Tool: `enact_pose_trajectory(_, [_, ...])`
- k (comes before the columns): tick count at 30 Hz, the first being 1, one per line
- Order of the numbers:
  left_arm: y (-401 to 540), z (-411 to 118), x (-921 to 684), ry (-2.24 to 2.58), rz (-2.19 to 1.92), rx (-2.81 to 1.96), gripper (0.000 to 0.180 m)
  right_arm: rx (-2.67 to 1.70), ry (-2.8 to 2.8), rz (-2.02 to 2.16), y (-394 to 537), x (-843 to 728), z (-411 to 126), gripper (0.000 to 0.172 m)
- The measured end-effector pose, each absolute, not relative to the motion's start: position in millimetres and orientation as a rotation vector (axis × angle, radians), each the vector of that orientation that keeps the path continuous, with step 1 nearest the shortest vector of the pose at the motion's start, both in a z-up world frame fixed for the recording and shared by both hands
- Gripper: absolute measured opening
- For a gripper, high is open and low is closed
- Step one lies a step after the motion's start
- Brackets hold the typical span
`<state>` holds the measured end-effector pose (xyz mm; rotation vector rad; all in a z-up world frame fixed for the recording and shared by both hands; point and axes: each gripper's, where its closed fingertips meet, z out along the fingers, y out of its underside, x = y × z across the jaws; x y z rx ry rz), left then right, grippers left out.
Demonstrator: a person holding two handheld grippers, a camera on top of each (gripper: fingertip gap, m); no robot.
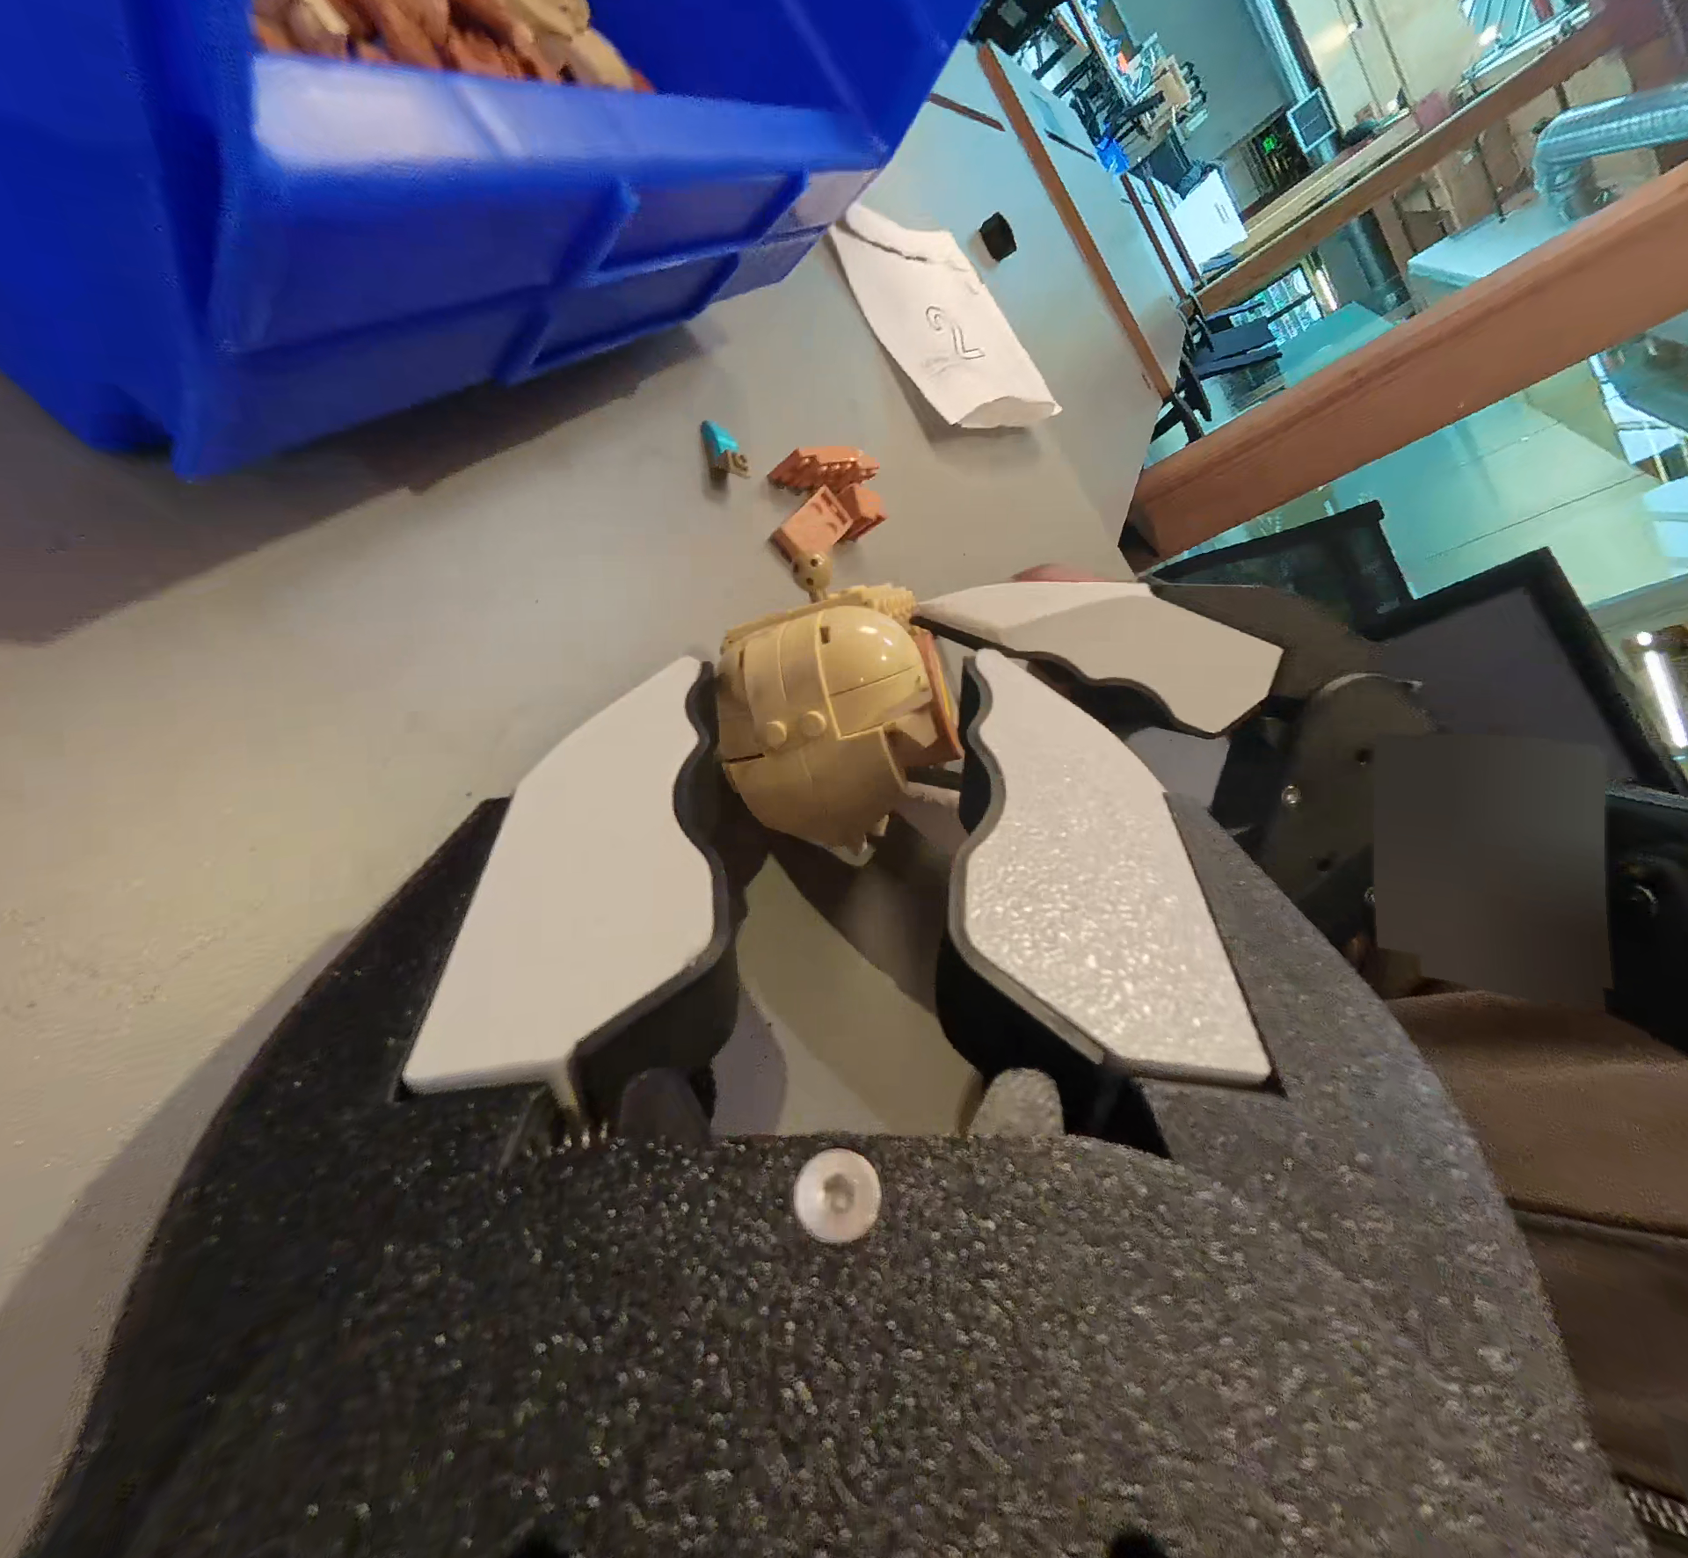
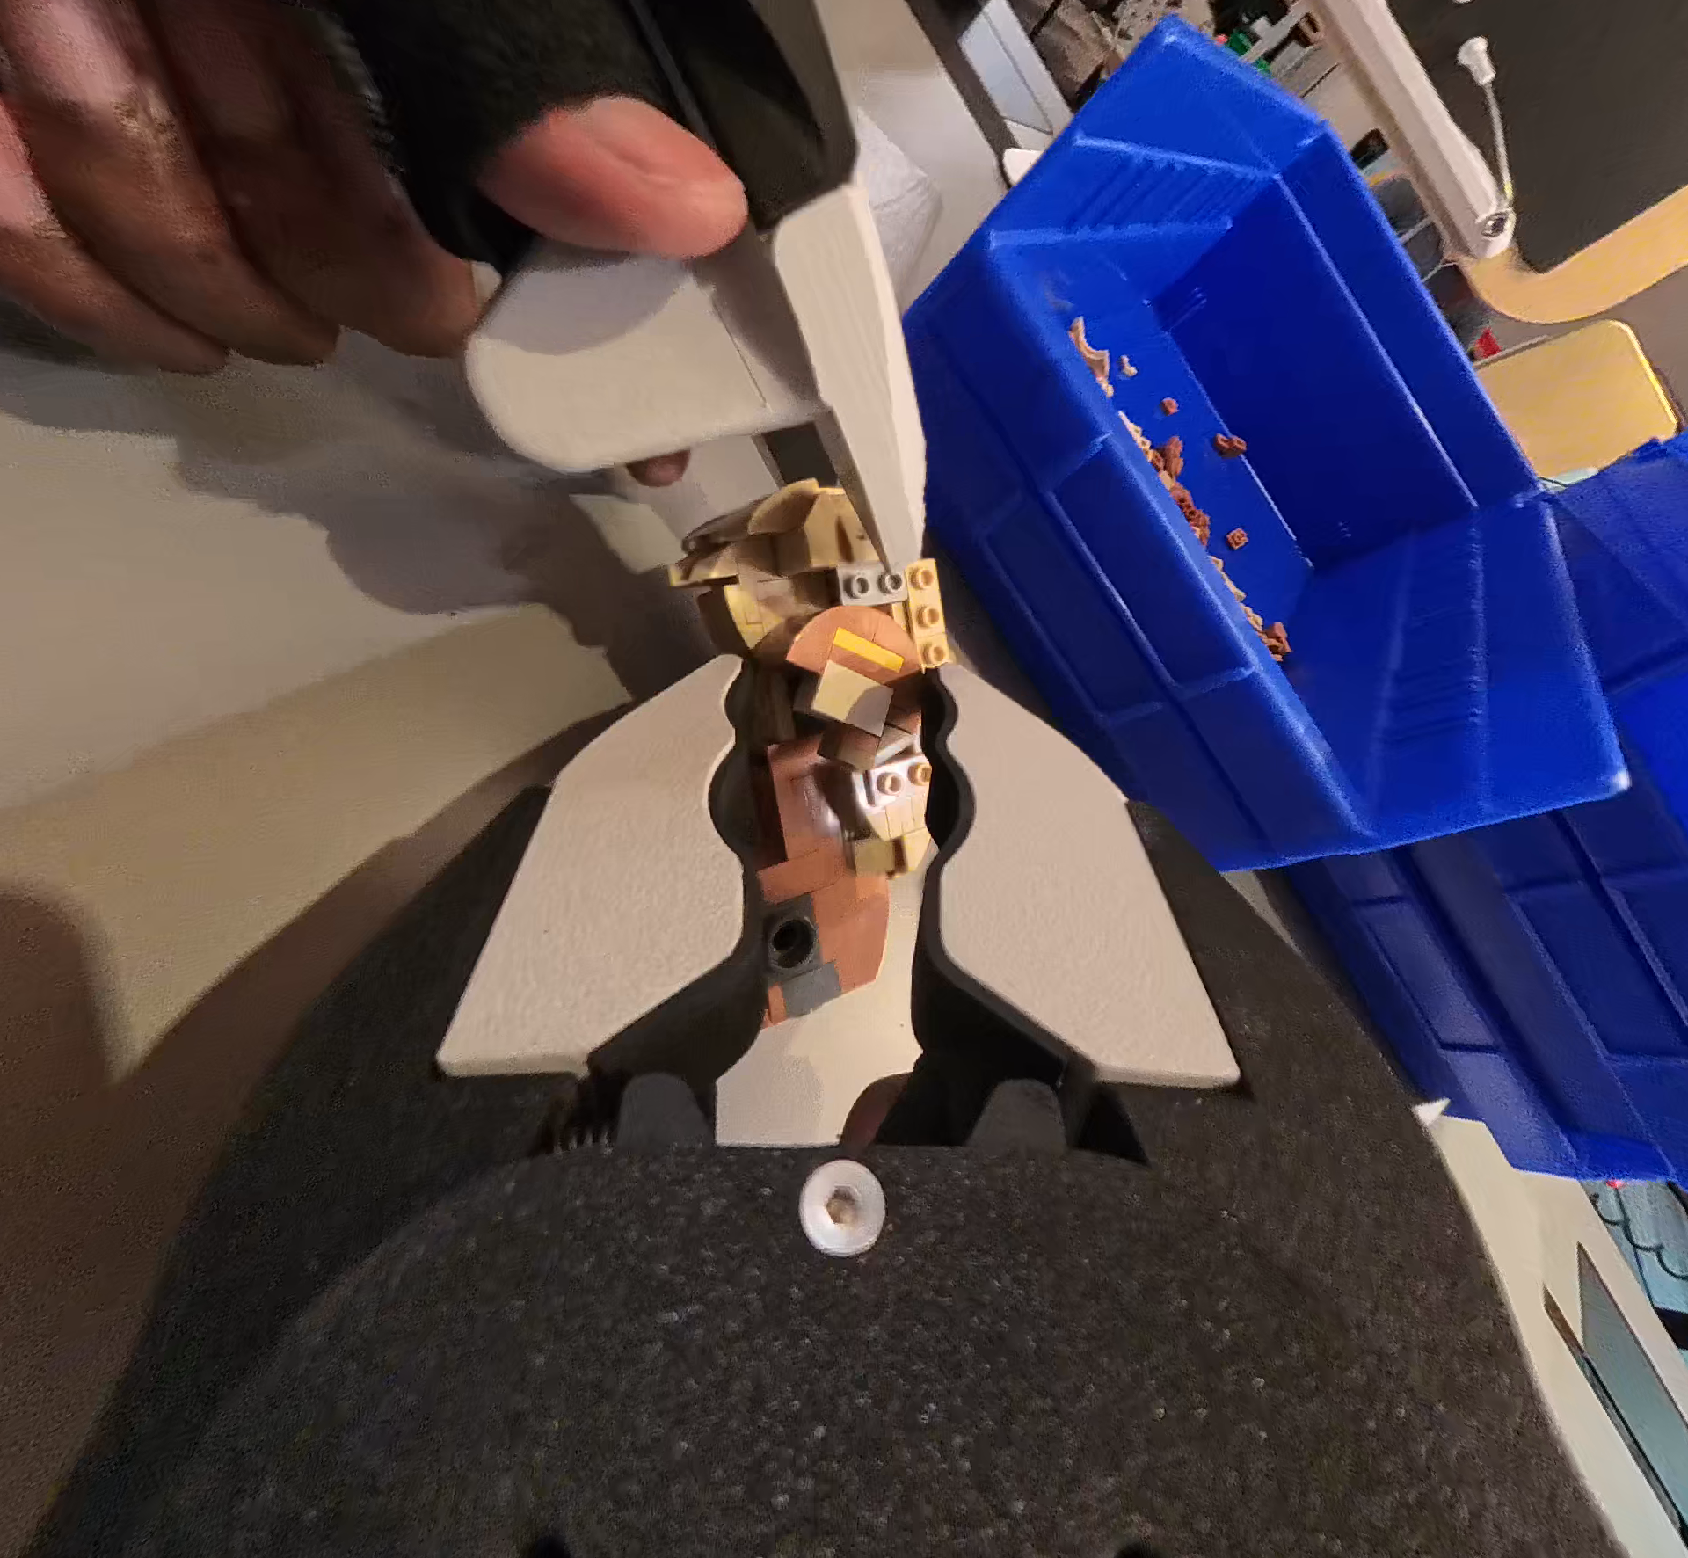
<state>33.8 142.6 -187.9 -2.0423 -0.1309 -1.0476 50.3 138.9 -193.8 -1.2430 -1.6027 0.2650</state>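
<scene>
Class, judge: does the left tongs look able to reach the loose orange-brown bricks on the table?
Probably not directly: the brick model, gripped by the right tongs, sits between its jaws; the bricks lie beyond.

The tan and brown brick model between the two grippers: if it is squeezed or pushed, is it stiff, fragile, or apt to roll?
The brick model is probably stiff but fragile: its many visible seams suggest that pieces could snap off under a squeeze. Its glossy, rounded tan side looks slippery and would likely roll if it were set on the table.
</scene>
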Motion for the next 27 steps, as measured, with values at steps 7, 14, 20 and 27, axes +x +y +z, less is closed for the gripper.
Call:
enact_pose_trajectory(7, [146.9, -201.1, 28.2, -0.154, -1.020, -2.063, 0.037, -1.281, -1.640, 0.288, 140.4, 48.0, -203.1, 0.031])
enact_pose_trajectory(14, [147.6, -203.6, 25.5, -0.174, -1.007, -2.072, 0.037, -1.276, -1.632, 0.336, 140.6, 45.0, -204.8, 0.032])
enact_pose_trajectory(20, [147.1, -205.6, 26.0, -0.160, -0.970, -2.089, 0.038, -1.157, -1.685, 0.225, 140.5, 44.3, -204.8, 0.033])
enact_pose_trajectory(27, [146.5, -208.2, 26.2, -0.132, -0.896, -2.114, 0.037, -1.028, -1.749, 0.091, 140.0, 43.6, -205.0, 0.033])
